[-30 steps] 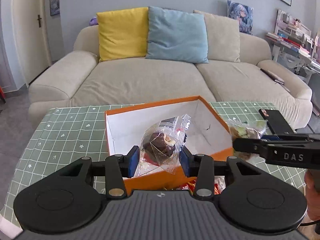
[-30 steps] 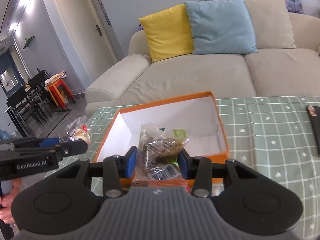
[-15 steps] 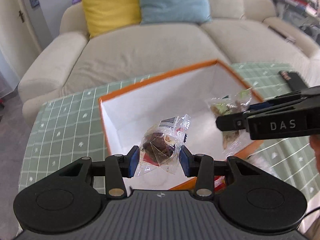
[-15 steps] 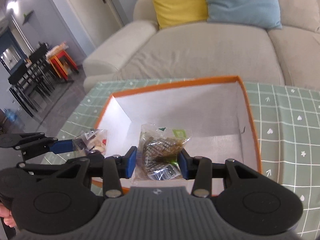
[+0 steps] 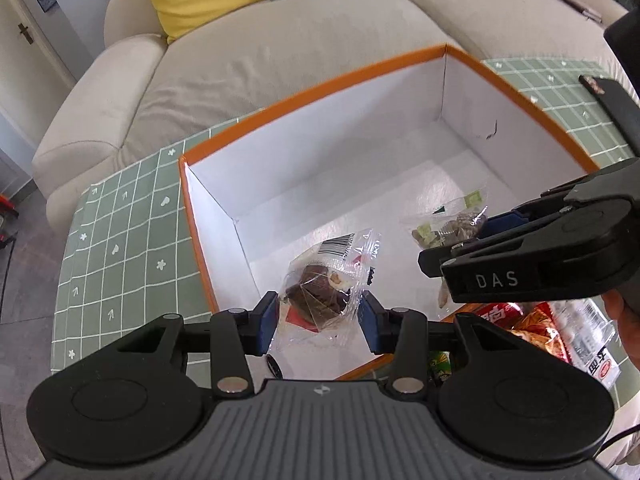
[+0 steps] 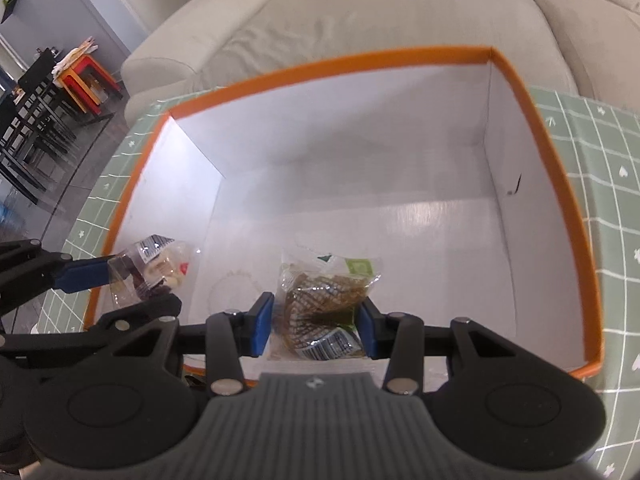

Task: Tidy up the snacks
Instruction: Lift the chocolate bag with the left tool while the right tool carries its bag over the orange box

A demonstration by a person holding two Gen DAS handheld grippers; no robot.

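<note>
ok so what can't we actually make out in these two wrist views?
- Left wrist: the snack pile beside the orange box is partly hidden by the right tool; labels unreadable.
- Left wrist: dark flat item on the tablecloth is cut off by the frame edge.
- Right wrist: box's near wall hidden behind the tool body.
- Both: print on the held packets too small to read.

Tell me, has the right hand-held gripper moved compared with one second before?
Yes. The right hand-held gripper, shut on its snack packet, went forward and down: it was before the orange box, now it is over the inside.
</note>
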